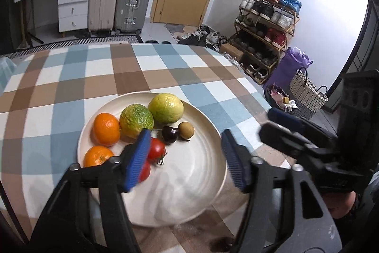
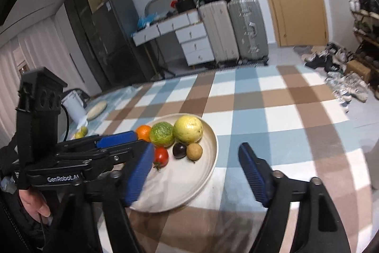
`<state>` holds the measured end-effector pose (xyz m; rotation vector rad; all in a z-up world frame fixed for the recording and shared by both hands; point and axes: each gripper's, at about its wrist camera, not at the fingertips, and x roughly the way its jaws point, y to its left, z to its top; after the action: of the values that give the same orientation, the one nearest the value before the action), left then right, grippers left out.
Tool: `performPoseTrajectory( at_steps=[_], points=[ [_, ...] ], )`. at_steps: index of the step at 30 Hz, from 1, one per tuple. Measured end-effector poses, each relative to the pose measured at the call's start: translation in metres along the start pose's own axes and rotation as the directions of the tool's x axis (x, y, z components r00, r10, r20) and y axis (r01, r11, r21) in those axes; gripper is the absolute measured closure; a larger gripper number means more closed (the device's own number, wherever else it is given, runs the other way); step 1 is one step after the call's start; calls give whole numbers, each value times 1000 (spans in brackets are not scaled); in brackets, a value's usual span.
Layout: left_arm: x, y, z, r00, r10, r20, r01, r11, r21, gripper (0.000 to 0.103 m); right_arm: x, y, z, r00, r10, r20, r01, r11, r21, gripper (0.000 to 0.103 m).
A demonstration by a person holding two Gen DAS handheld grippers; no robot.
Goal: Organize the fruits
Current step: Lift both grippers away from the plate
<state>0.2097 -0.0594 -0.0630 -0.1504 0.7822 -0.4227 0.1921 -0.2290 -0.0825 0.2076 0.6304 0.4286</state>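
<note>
A cream plate (image 1: 201, 172) (image 2: 203, 172) on the checked tablecloth holds two oranges (image 1: 106, 129), a green-yellow citrus (image 1: 136, 120), a yellow citrus (image 1: 165, 108) (image 2: 188, 129), a dark plum (image 1: 170, 133) (image 2: 179, 149), a small brown fruit (image 1: 186, 130) (image 2: 194, 151) and two red tomatoes (image 1: 156, 149) (image 2: 161, 156). My left gripper (image 1: 184, 158) is open and empty above the plate's near half. Its left finger hides part of the tomatoes. My right gripper (image 2: 196, 174) is open and empty over the plate's right rim. It also shows in the left wrist view (image 1: 284, 125).
A white kettle (image 2: 73, 106), a round mat and small green fruits (image 2: 80, 133) sit at the table's far left. Suitcases, drawers, a door, a shoe rack (image 1: 265, 23) and baskets (image 1: 305, 91) stand beyond the table.
</note>
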Motion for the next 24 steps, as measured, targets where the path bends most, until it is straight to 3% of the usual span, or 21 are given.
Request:
performPoseTrajectory(
  at_steps=[3,6,9,12,17,24],
  points=[
    [-21,-7,-5,1000,8,27,-8,1000,8,32,-26,9,-3,999,-9,43,9,1000,4,9],
    [-42,-16,-11,998,35,46,-36,999,25,21,-49,19,-6,996,-22,88,22,1000,1,4],
    [-63,-24,-18,995,58,76,-61,997,40,17,-66,27,-9,993,-21,116,20,1000,10,1],
    [-81,-31,-27,991,90,103,-95,994,49,1,-79,36,-16,991,-19,132,18,1000,14,0],
    [-109,-40,-44,983,114,144,-125,989,74,1,-92,49,-33,992,-18,124,16,1000,18,0],
    [-135,-39,-74,979,142,144,-149,988,38,1,-112,69,-57,992,-28,123,28,1000,0,0]
  ],
)
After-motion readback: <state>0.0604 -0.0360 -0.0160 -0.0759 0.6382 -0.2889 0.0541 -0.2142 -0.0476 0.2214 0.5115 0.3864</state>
